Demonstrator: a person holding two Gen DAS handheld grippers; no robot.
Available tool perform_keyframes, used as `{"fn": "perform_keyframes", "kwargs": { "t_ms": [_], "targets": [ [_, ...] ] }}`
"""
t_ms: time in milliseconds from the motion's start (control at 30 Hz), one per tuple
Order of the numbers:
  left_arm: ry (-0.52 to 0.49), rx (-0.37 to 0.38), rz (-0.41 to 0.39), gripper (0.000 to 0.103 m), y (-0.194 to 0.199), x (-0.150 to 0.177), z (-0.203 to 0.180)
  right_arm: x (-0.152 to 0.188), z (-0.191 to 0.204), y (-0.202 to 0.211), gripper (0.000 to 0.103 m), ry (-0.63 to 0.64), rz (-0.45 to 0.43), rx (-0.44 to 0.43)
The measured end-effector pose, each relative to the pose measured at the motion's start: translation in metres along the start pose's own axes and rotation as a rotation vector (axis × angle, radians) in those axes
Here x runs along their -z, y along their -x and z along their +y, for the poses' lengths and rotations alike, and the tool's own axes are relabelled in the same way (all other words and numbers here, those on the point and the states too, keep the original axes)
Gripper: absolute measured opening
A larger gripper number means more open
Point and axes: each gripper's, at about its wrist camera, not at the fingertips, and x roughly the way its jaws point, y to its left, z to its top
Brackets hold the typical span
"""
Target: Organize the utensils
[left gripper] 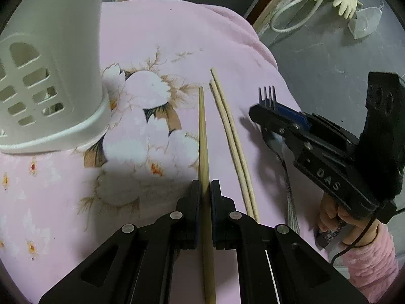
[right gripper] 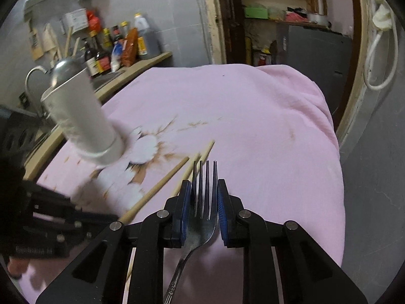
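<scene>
Through my left wrist camera, my left claw [left gripper: 205,190] is clenched on a single wooden chopstick [left gripper: 203,136], which runs straight ahead between the two fingers with its far end over the pink flowered cloth [left gripper: 177,38] covering the tabletop. Just to its right a pair of chopsticks [left gripper: 231,139] lies flat on the cloth, side by side and touching. At the left stands the white utensil holder [left gripper: 50,81], slotted on its near face. On the right I see my right claw [left gripper: 265,116] from the side, low over the cloth, with the fork [left gripper: 267,95] tines poking out beyond its tip.

Through my right wrist camera, my right claw [right gripper: 204,197] is closed on the fork [right gripper: 205,202], blue pads pressing the head on both sides, tines pointing away, handle trailing back beneath me. The utensil holder [right gripper: 83,121] stands to the left, blurred. The chopstick [right gripper: 157,190] held by my left claw slants across the cloth [right gripper: 253,126].
</scene>
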Motion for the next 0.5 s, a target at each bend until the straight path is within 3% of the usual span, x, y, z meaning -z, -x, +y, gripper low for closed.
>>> {"fn": "perform_keyframes", "kwargs": {
  "t_ms": [233,500],
  "targets": [
    [-0.029,-0.015,0.010,0.006,0.000,0.002,-0.003,0.016,0.000,0.007,0.018,0.004,0.017,-0.012],
    [-0.136,-0.079,0.011,0.007,-0.008,0.002,-0.021,0.037,0.027,0.055,0.017,0.156,-0.164,0.001]
  ]
}}
